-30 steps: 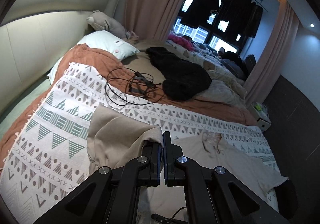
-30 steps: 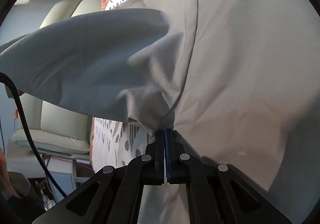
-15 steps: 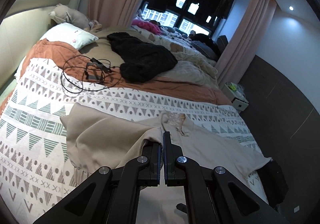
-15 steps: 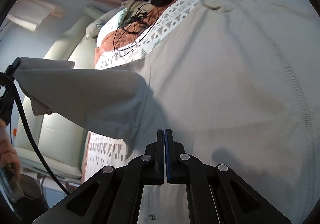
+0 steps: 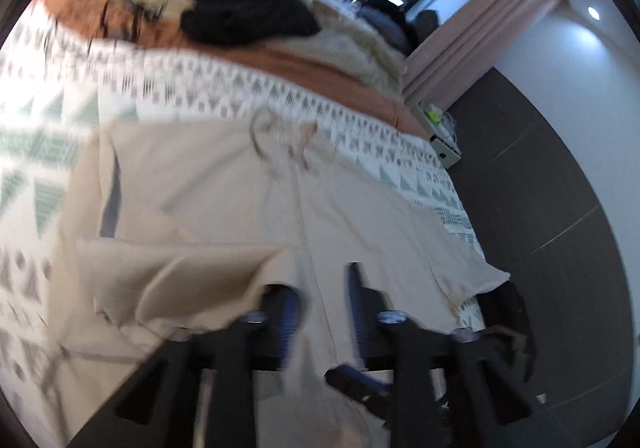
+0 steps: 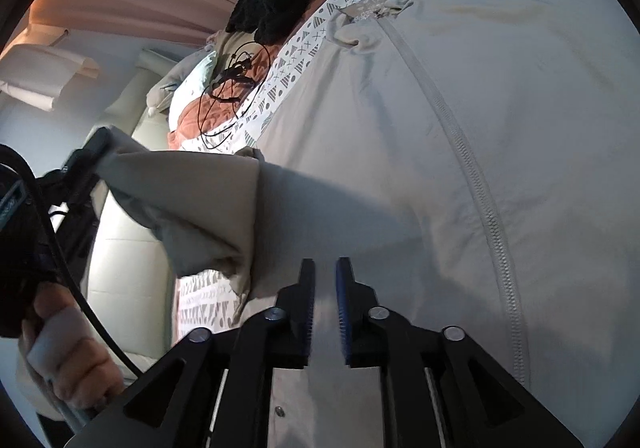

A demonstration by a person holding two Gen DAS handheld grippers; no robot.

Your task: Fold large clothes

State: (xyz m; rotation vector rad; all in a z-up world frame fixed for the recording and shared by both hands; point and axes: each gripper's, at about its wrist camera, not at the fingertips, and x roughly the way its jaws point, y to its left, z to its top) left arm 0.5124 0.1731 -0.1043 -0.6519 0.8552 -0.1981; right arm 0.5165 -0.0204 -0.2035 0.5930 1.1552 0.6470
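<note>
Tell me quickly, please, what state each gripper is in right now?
Left gripper: open, jaws just opened, the beige jacket sleeve draped on one finger.
Right gripper: open, jaws just opened, nothing between them, above the jacket.

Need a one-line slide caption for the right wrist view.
Right tool open above a beige zip-front garment spread on the patterned bedspread, sleeve folded across.

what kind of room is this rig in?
A bedroom, most likely in a home. A bed with a patterned blanket fills both views, with a pillow by a padded headboard. Curtains frame a window, and a beige jacket lies spread on the bed for folding.
</note>
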